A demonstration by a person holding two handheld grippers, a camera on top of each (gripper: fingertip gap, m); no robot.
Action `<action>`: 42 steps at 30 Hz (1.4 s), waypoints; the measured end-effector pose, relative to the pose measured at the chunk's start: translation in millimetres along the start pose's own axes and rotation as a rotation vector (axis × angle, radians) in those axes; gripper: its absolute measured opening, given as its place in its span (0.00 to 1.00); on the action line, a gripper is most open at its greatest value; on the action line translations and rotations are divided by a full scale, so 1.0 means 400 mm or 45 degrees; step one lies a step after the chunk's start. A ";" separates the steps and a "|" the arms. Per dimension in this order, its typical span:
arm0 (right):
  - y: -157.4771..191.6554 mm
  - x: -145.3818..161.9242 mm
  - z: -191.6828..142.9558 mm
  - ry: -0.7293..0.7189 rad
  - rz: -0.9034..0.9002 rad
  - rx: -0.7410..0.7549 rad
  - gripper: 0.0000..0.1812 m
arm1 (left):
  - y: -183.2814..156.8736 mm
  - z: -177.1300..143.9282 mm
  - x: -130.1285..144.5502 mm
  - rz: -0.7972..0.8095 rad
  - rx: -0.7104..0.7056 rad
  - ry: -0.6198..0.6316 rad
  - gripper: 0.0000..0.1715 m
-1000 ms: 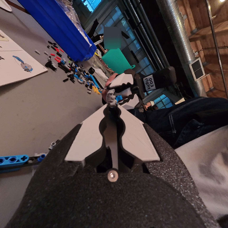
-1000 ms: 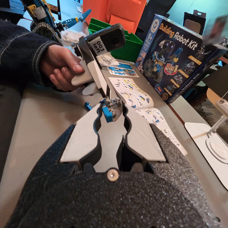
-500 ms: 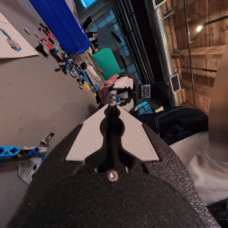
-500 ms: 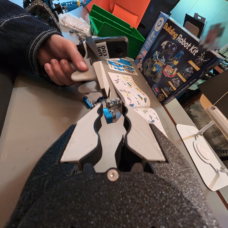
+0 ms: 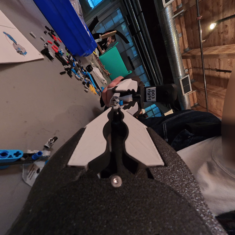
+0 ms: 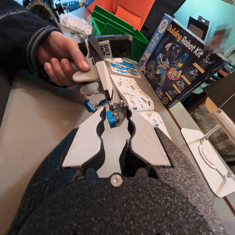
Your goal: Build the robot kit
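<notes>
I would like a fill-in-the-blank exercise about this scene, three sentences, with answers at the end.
1. The right gripper is shut on a grey and ____ brick assembly.
2. The bin behind the loose parts is ____.
3. The open booklet lies on the ____.

Answers: blue; blue; table

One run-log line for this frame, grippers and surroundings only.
left gripper: shut, tips at grey-and-blue brick assembly | right gripper: shut on assembly | nearby: open instruction booklet, kit box, loose parts
</notes>
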State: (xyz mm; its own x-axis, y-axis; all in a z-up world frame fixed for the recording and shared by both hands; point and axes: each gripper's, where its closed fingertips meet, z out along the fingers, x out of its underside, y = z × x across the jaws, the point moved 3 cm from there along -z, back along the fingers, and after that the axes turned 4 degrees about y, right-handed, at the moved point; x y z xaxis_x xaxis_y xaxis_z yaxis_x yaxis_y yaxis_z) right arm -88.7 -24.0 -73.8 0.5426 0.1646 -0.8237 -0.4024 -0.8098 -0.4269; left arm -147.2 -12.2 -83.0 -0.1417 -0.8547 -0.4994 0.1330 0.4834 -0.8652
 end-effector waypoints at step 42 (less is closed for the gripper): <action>-0.086 0.133 0.043 0.205 0.728 -0.013 0.18 | 0.038 -0.067 -0.072 0.610 -0.744 -0.096 0.04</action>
State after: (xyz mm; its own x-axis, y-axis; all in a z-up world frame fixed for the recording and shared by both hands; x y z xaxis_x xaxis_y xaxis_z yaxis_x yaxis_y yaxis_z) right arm -58.4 22.4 -109.2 0.3470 -0.3858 -0.8548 -0.6572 -0.7502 0.0719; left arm -167.3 24.8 -83.0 -0.1292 -0.5264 -0.8403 -0.3811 0.8087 -0.4480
